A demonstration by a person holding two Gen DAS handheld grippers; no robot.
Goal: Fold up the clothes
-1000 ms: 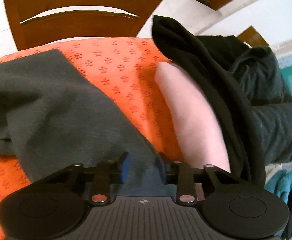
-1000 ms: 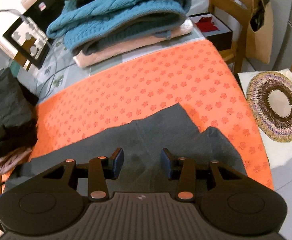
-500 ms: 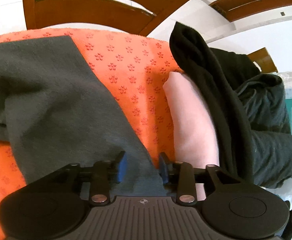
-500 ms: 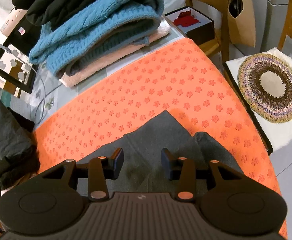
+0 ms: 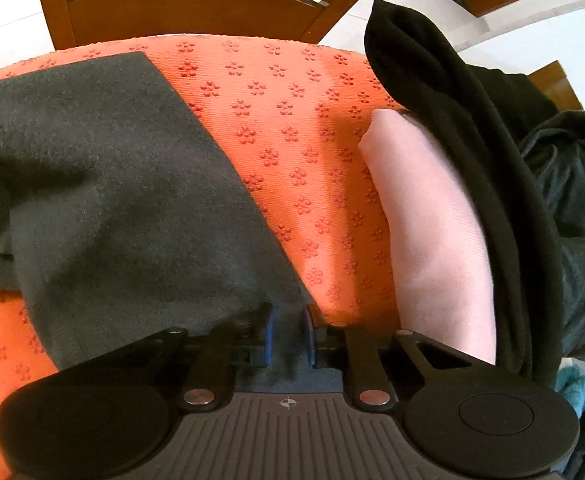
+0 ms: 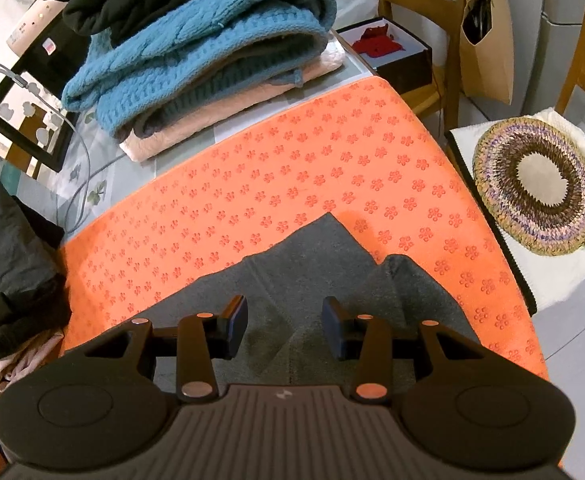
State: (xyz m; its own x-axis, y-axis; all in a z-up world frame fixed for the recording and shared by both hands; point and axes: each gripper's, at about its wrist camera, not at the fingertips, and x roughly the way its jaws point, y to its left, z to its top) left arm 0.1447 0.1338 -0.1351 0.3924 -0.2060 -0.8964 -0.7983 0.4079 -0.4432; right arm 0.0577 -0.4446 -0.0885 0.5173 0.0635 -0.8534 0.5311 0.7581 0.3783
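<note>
A dark grey garment (image 5: 104, 200) lies on the orange flower-pattern mat (image 5: 292, 128). My left gripper (image 5: 288, 338) is shut on the garment's near corner, with cloth pinched between the blue pads. In the right wrist view the same grey garment (image 6: 312, 264) lies on the mat (image 6: 292, 168), with a corner pointing away and a fold at the right. My right gripper (image 6: 285, 326) is open and empty, a little above the grey cloth.
A pile of pink (image 5: 432, 220) and black clothes (image 5: 472, 120) lies right of the left gripper. Folded blue, grey and pink knitwear (image 6: 204, 60) is stacked beyond the mat. A wooden chair (image 5: 180, 4), a woven round cushion (image 6: 532, 196) and a picture frame (image 6: 24, 120) stand around.
My left gripper's jaws have closed on the grey garment's corner. My right gripper has risen and drawn back over the garment, still open.
</note>
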